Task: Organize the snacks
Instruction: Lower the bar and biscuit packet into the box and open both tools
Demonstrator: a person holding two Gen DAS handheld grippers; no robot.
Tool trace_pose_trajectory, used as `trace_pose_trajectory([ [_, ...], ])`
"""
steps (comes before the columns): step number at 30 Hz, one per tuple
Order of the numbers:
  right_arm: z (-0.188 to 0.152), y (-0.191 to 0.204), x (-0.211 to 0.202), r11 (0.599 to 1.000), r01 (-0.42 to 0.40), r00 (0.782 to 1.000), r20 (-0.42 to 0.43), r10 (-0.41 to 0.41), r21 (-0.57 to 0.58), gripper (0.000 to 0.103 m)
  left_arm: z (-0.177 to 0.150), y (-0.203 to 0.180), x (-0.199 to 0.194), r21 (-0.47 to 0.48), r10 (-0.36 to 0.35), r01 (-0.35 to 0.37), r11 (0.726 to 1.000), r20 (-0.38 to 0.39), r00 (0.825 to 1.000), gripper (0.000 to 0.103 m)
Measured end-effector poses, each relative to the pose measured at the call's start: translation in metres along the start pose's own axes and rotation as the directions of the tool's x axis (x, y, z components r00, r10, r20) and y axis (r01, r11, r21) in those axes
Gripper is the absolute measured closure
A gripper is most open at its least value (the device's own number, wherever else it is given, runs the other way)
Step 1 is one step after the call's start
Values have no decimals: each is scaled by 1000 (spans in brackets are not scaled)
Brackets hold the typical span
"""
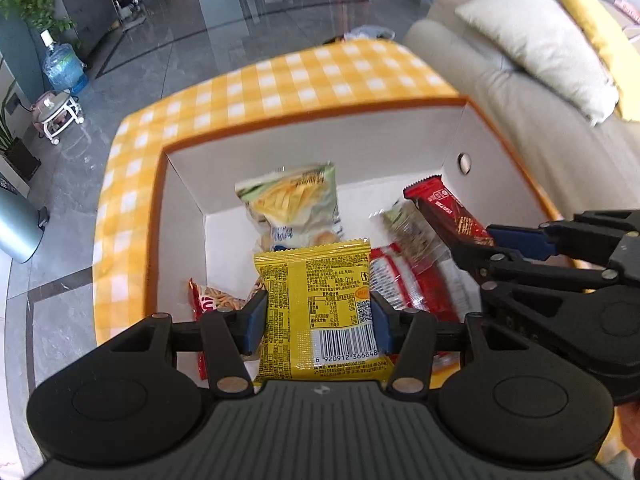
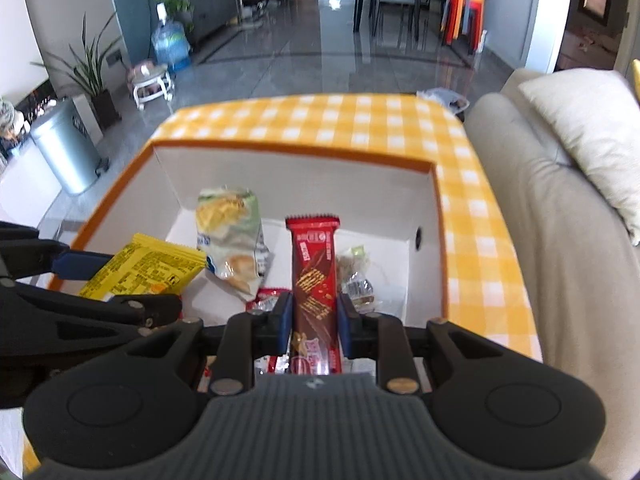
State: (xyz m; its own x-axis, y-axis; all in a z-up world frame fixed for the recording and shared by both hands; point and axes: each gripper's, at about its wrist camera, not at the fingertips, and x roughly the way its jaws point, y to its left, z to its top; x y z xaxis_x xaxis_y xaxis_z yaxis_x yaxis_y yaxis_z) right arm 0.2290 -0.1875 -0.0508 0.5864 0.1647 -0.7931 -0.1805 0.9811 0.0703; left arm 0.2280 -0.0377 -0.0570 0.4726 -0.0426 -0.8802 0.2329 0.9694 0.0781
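Observation:
My left gripper (image 1: 319,320) is shut on a yellow snack packet (image 1: 320,304), held upright over the open white box (image 1: 304,148) with the orange rim. My right gripper (image 2: 313,322) is shut on a long red-brown wafer bar (image 2: 313,276), also above the box. In the left wrist view the right gripper (image 1: 476,246) enters from the right with the bar (image 1: 444,210). In the right wrist view the left gripper's blue pad and yellow packet (image 2: 144,270) show at the left. A pale green chip bag (image 1: 294,208) (image 2: 230,236) lies inside the box.
More snacks lie on the box floor: a red-and-white pack (image 1: 404,280), an orange-red noodle pack (image 1: 212,300), a small clear-wrapped snack (image 2: 356,276). The box stands on a yellow checked tablecloth (image 2: 352,124). A beige sofa with cushions (image 2: 560,208) borders the right; a metal bin (image 2: 66,152) stands left.

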Motion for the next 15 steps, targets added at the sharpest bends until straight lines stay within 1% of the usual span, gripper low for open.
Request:
trace_pose_trajectory([
  [8,-4,0,34,1000,6,996,-87,-8,-19,83,0,4,30,3,13,-13,1000,-73,997,44],
  [15,-7,3,49,999,16,991,-135,-21,-32,83,-3,1,43,23,33,-31,999,-112,993,44],
])
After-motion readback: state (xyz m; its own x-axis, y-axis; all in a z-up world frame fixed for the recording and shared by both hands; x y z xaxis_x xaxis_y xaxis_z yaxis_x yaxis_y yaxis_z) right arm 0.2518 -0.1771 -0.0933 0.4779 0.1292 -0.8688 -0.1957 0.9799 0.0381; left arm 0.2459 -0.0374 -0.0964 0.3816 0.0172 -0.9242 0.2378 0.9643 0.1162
